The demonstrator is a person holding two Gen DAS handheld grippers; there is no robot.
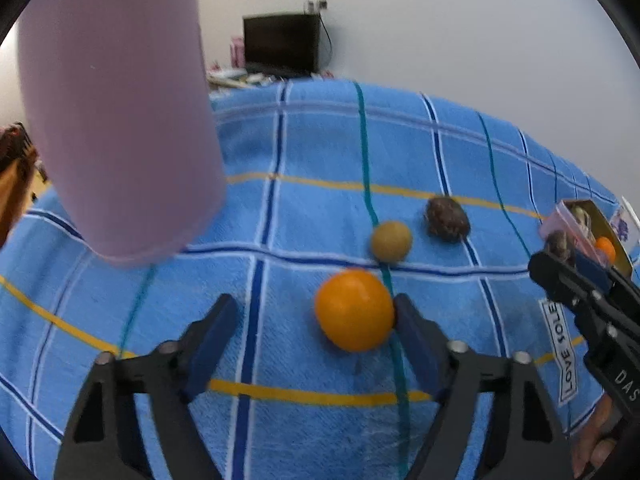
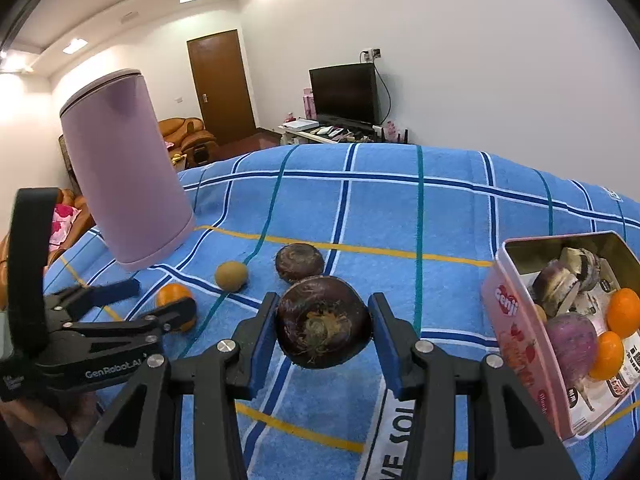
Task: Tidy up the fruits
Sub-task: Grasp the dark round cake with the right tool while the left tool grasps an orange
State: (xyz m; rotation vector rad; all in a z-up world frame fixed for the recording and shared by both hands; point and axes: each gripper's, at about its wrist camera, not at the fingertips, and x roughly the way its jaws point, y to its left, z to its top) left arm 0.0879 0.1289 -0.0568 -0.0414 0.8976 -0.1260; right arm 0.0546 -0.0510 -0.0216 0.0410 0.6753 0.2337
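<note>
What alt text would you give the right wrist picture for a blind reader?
A black-and-blue gripper clamps a round dark purple-brown fruit above a blue plaid cloth. A pink tin of fruit stands at right, a lilac cylinder at left.

Terry-cloth blanket (image 2: 460, 216), glossy printed metal tin (image 2: 516, 320), smooth matt lilac canister (image 2: 124, 168).
</note>
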